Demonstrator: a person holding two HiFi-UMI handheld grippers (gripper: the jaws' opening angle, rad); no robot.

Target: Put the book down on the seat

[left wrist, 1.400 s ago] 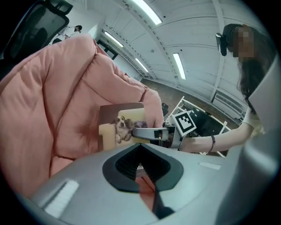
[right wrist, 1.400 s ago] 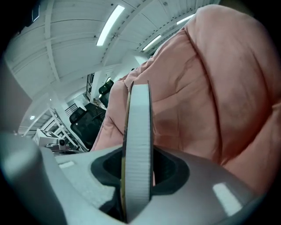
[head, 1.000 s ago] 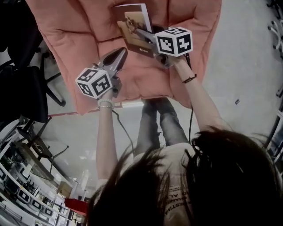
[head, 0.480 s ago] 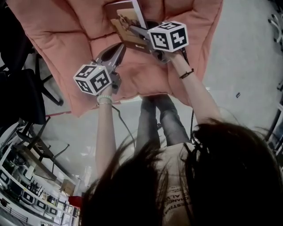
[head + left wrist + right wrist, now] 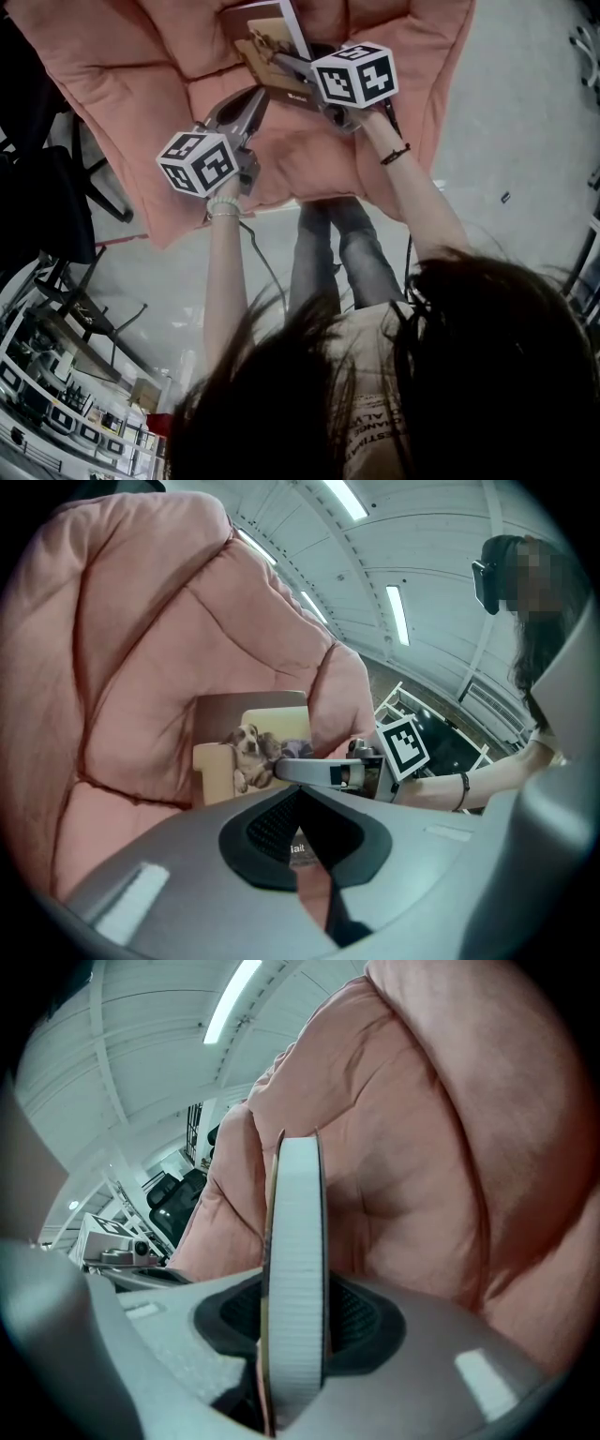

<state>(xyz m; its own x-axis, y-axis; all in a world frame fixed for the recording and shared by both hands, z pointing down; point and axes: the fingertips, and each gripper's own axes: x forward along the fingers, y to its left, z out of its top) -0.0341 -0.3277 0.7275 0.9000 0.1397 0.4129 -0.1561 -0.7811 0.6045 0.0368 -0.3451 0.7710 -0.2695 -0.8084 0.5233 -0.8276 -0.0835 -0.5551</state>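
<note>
A paperback book [image 5: 270, 39] with a dog on its cover is held over the pink cushioned seat [image 5: 141, 75], its lower edge near the cushion. My right gripper [image 5: 284, 64] is shut on the book's lower part. In the right gripper view the book [image 5: 295, 1241] stands edge-on between the jaws of the right gripper [image 5: 295, 1340], pages facing the camera. My left gripper [image 5: 255, 98] is shut and empty, just left of and below the book, above the seat. The left gripper view shows the book's cover [image 5: 246, 752] and the right gripper [image 5: 314, 771] ahead of the left gripper [image 5: 302, 832].
The seat is a big padded pink chair [image 5: 441, 1147] whose back and sides curve round the book. A black office chair [image 5: 37, 187] stands at the left. Shelving [image 5: 47, 412] runs along the lower left. Grey floor [image 5: 525, 122] lies to the right.
Both grippers and the book have shifted a little to the left and further over the seat since a second ago; in the last half second almost nothing moved.
</note>
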